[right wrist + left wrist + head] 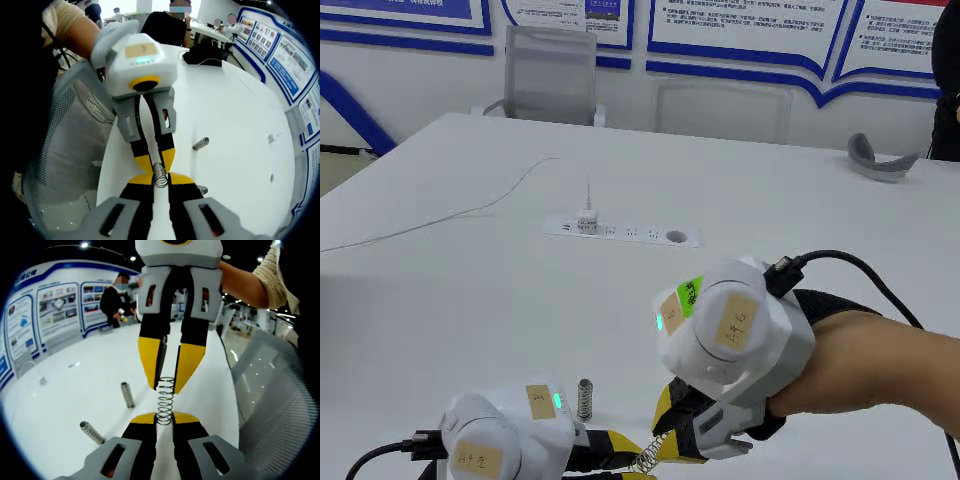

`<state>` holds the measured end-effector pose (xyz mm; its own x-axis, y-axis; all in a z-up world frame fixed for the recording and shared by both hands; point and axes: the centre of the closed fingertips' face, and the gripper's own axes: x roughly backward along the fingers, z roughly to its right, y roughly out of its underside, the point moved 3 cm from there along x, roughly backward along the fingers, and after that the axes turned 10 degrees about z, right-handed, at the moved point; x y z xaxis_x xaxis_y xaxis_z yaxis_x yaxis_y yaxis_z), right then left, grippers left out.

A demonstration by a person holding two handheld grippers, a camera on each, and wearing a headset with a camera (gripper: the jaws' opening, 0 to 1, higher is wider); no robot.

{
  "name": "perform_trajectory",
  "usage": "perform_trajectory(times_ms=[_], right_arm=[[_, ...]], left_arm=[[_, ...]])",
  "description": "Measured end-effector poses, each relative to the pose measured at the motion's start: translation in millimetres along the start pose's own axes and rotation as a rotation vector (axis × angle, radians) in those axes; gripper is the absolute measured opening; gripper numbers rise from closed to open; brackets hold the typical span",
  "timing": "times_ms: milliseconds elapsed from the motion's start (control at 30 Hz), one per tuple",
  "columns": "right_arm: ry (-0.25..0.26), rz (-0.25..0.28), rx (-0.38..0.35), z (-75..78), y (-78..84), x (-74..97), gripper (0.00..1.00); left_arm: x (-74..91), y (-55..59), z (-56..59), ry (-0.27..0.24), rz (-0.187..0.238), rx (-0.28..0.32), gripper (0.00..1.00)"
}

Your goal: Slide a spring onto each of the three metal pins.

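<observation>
cut off at the head view's bottom edge, the left gripper's (620, 463) jaws clenched one end of the spring (650, 455); the right gripper's (672, 446) jaws pinched the other. any pin inside was unclear. beyond, the left gripper view showed two sprung pins (127, 394) (91, 431) on the table (60, 400), the head view one.

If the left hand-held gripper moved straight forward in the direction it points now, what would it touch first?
The right hand-held gripper, most likely: its yellow tips face the left hand-held gripper head-on, with just the short spring bridging them. Depth is hard to judge here.
</observation>
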<state>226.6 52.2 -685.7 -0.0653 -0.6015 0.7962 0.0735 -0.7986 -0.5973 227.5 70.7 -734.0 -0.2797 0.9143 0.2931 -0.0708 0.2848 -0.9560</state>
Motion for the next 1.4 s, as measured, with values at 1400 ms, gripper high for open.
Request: perform_trajectory(times_ms=[1400], right_arm=[[-0.013,0.018,-0.067,0.5,3.7,-10.4,0.13]], left_arm=[[-0.9,-5.0,-1.3,-0.006,0.029,-0.012,0.11]])
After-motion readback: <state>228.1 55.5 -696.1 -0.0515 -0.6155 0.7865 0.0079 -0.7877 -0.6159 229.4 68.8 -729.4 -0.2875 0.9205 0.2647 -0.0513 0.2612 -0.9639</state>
